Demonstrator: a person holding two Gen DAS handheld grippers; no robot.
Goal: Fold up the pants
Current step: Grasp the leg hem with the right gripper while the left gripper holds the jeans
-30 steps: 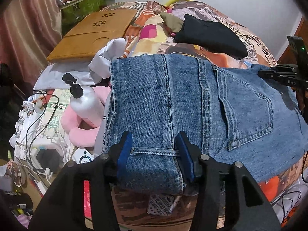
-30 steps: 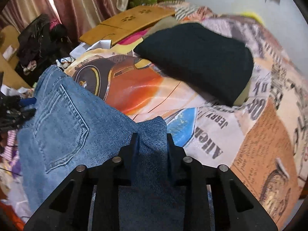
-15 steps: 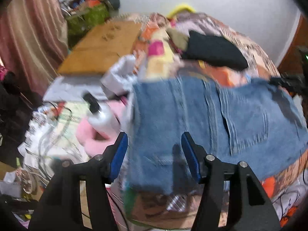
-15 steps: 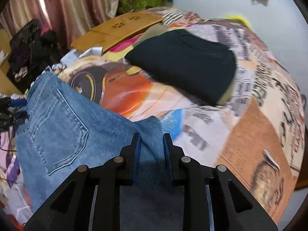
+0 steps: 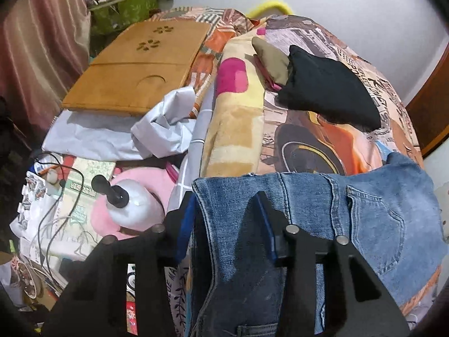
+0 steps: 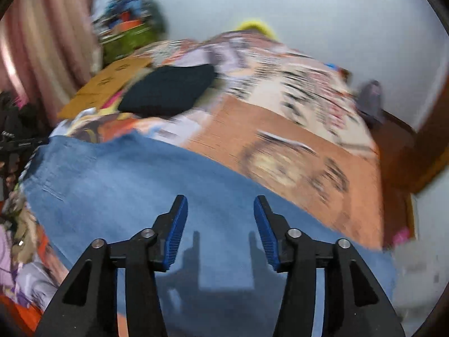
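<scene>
Denim jeans (image 5: pixel 322 213) lie folded at the bed's (image 5: pixel 393 106) near edge, long axis left to right. Left gripper (image 5: pixel 226 224) straddles their left end, jaws closing around denim; right gripper (image 6: pixel 220 224) hangs above them, opening, empty.

I see the pants (image 5: pixel 373 219) as matt blue denim with raised stitched seams. The lap desk (image 5: pixel 134 67) reads as smooth, satin-finished wood. The pump bottle (image 5: pixel 132 205) is glossy plastic. The blanket (image 5: pixel 238 123) looks fleecy.
</scene>
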